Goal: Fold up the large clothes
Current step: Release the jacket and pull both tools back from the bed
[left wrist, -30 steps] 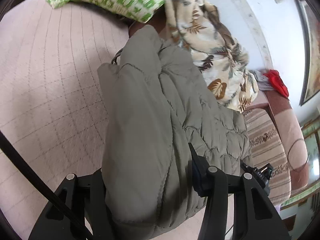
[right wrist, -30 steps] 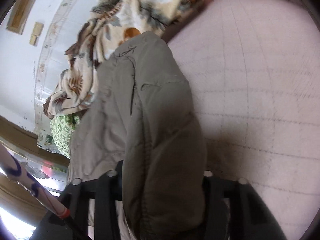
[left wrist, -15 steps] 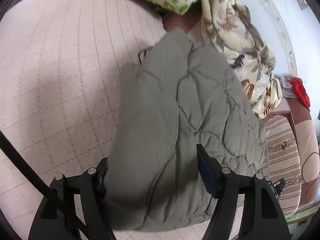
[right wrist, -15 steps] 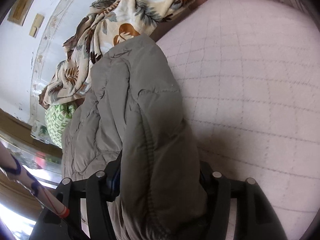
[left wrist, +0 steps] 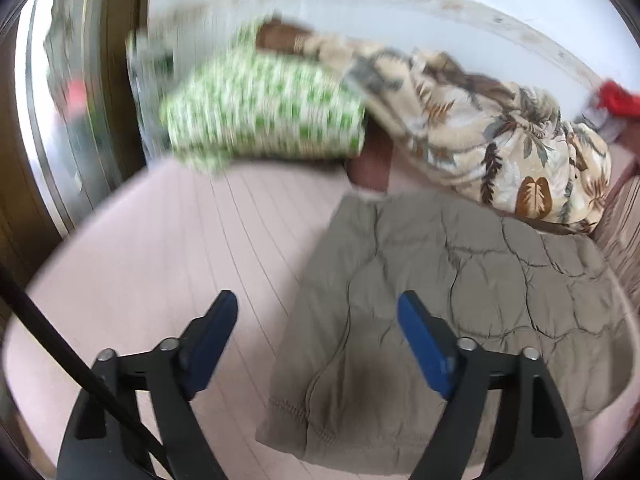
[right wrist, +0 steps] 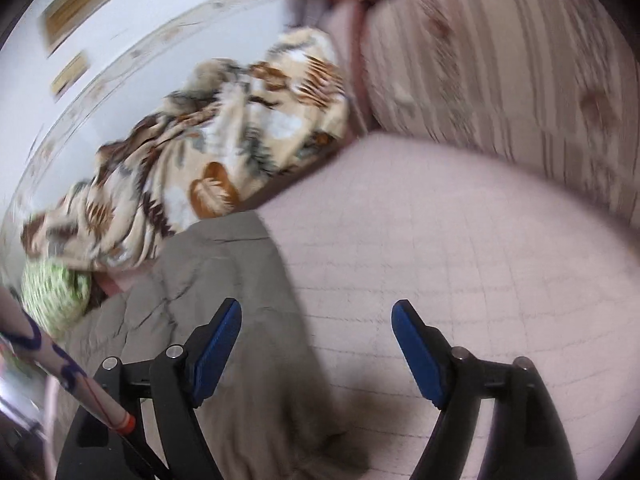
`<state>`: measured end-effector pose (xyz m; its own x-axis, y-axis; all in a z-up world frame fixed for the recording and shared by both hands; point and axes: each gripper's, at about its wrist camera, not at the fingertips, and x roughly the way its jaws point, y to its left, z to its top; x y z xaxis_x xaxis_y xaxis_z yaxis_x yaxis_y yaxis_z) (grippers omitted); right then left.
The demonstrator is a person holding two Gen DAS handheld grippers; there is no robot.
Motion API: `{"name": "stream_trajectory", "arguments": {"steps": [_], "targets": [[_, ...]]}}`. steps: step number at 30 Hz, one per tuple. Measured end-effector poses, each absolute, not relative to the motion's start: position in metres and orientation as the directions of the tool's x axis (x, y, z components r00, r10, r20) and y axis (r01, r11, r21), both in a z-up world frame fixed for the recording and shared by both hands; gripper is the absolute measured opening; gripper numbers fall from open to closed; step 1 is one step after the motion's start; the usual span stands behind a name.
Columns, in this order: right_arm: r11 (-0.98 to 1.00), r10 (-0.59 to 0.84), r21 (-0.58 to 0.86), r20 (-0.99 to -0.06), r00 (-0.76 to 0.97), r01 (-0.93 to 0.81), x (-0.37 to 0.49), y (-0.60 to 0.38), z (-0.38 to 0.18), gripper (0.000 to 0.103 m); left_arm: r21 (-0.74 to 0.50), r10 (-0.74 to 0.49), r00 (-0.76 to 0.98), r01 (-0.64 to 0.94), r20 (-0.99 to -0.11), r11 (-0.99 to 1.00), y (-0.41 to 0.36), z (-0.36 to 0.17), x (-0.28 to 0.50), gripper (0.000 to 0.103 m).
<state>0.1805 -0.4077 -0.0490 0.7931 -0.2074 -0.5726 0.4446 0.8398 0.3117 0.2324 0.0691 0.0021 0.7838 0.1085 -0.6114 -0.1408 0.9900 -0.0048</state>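
An olive-grey quilted jacket (left wrist: 460, 304) lies folded flat on the pink quilted bed cover (left wrist: 200, 240). My left gripper (left wrist: 318, 316) is open and empty above the jacket's near left edge. In the right wrist view the jacket (right wrist: 224, 320) lies at the lower left. My right gripper (right wrist: 316, 324) is open and empty, its left finger over the jacket's right edge and its right finger over the bare bed cover (right wrist: 460, 260).
A green-and-white patterned pillow (left wrist: 264, 116) and a beige leaf-print blanket (left wrist: 500, 148) lie heaped behind the jacket against the white wall. A striped cushion (right wrist: 500, 60) stands at the bed's right end. Something red (left wrist: 618, 98) lies at the far right.
Both grippers have opened and let go of the jacket. It now lies flat on the bed, and both grippers have drawn back and tilted up. Both views are motion-blurred.
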Motion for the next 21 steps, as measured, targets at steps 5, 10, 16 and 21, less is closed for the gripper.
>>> {"name": "stream_trajectory", "arguments": {"steps": [5, 10, 16, 21], "targets": [[0.939, -0.185, 0.144, -0.55, 0.814, 0.311, 0.194, -0.344, -0.042, 0.082, 0.029, 0.154, 0.852, -0.162, -0.5, 0.986, 0.054, 0.028, 0.207, 0.093], [0.944, -0.16, 0.108, -0.678, 0.718, 0.313, 0.217, -0.34, -0.078, 0.082, -0.047, 0.072, 0.89, -0.104, -0.45, 0.993, 0.049, 0.052, 0.178, 0.094], [0.921, -0.247, 0.075, -0.644, 0.724, 0.381, 0.197, -0.339, -0.063, 0.081, 0.015, 0.059, 0.895, -0.059, -0.441, 0.998, 0.026, 0.071, 0.126, 0.094], [0.924, -0.247, 0.086, -0.609, 0.754, 0.373, 0.157, -0.311, -0.042, 0.085, -0.096, -0.084, 0.854, 0.04, -0.514, 0.995, 0.019, 0.057, 0.087, 0.094]]}}
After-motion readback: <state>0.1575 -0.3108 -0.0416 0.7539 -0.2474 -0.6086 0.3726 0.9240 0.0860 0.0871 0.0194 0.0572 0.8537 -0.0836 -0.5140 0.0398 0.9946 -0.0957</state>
